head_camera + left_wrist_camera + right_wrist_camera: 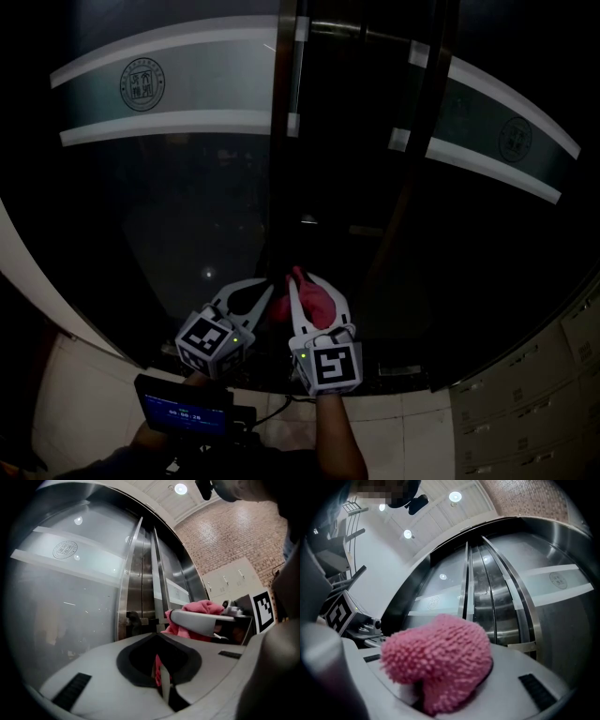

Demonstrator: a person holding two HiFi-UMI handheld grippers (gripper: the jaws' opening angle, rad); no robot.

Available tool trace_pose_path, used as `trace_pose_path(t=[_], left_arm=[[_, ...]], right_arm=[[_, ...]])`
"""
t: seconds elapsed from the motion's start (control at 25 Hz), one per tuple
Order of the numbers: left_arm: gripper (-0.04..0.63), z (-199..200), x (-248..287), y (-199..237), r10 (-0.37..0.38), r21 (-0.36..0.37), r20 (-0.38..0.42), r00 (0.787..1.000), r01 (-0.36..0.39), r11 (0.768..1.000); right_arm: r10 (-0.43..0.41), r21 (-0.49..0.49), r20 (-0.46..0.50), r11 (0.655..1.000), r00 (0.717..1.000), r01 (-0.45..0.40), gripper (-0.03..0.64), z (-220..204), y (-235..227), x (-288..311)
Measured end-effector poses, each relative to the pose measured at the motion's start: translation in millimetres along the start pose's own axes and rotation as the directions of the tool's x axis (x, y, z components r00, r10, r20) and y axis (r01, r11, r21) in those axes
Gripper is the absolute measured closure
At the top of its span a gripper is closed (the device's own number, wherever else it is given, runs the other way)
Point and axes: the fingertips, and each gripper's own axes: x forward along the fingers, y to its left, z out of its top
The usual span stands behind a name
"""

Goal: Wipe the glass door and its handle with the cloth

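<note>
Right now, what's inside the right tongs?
A fluffy pink cloth, bunched and clamped there. It covers the inner faces of the right tongs, so their pads can't be seen.

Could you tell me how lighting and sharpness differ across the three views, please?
Head view: very dark, only white bands on the glass door stand out. Left gripper view: bright, fisheye bending, light reflections on the glass. Right gripper view: well lit, the pink cloth close up and soft.

The left tool (269,292) and right tool (306,283) sit side by side before the glass door (187,216). The cloth (317,302) sits in the right tool, below the door handle (297,75).
</note>
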Motion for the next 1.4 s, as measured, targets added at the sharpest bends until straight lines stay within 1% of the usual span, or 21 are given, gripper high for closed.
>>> trace_pose_path(t=[0.28, 0.36, 0.44, 0.48, 0.52, 0.6, 0.68, 0.8, 0.92, 1.0, 1.08, 1.16, 1.24, 1.32, 1.4], left_arm=[[0.592, -1, 0, 1, 0.001, 0.009, -0.002, 1.000, -0.001, 1.000], [0.592, 4, 3, 7, 0.007, 0.020, -0.007, 1.000, -0.006, 1.000], [0.592, 20, 8, 17, 0.010, 0.029, 0.013, 1.000, -0.010, 1.000], [0.592, 31, 10, 24, 0.013, 0.030, 0.035, 0.999, -0.014, 0.999], [0.592, 42, 13, 29, 0.018, 0.033, 0.058, 0.998, -0.020, 0.999], [0.592, 61, 18, 40, 0.026, 0.042, 0.089, 0.996, -0.030, 0.999], [0.592, 68, 24, 47, 0.031, 0.045, 0.094, 0.995, -0.036, 0.998], [0.592, 64, 24, 42, 0.026, 0.076, 0.091, 0.996, -0.033, 0.997], [0.592, 44, 15, 45, 0.078, 0.105, 0.101, 0.992, -0.088, 0.991], [0.592, 24, 11, 50, 0.110, 0.091, 0.082, 0.991, -0.117, 0.989], [0.592, 4, 7, 52, 0.124, 0.073, 0.054, 0.991, -0.128, 0.989], [0.592, -12, 3, 52, 0.131, 0.068, 0.030, 0.991, -0.133, 0.989], [0.592, -23, 0, 52, 0.141, 0.070, 0.012, 0.990, -0.141, 0.987], [0.592, -38, -2, 53, 0.152, 0.066, -0.015, 0.988, -0.151, 0.986], [0.592, -54, -6, 56, 0.158, 0.060, -0.042, 0.986, -0.156, 0.986]], right_arm=[[0.004, 0.006, -0.015, 1.000, 1.000, -0.004, 0.561, -2, 0, 2], [0.007, -0.005, -0.005, 1.000, 1.000, -0.007, 0.561, 8, -4, 12], [0.004, -0.033, 0.055, 0.999, 0.998, -0.002, 0.561, 32, -15, 29], [0.007, -0.051, 0.093, 0.999, 0.996, -0.002, 0.561, 45, -21, 40], [0.015, -0.063, 0.110, 0.998, 0.994, -0.009, 0.561, 56, -25, 52], [0.033, -0.059, 0.099, 0.998, 0.995, -0.027, 0.561, 65, -32, 77], [0.027, -0.046, 0.097, 0.999, 0.995, -0.023, 0.561, 63, -42, 100], [0.003, -0.027, 0.074, 1.000, 0.997, -0.001, 0.561, 44, -43, 109], [-0.011, -0.013, 0.073, 1.000, 0.997, 0.012, 0.561, 18, -30, 100], [-0.018, -0.009, 0.078, 1.000, 0.997, 0.019, 0.561, -1, -20, 93], [-0.028, -0.010, 0.051, 1.000, 0.998, 0.029, 0.561, -23, -13, 83], [-0.041, 0.022, 0.002, 0.999, 0.999, 0.041, 0.561, -47, -7, 74], [-0.047, 0.068, -0.020, 0.997, 0.999, 0.048, 0.561, -70, 0, 67], [-0.044, 0.097, -0.035, 0.994, 0.998, 0.048, 0.561, -90, 9, 63], [-0.032, 0.116, -0.075, 0.992, 0.997, 0.041, 0.561, -111, 19, 60]])
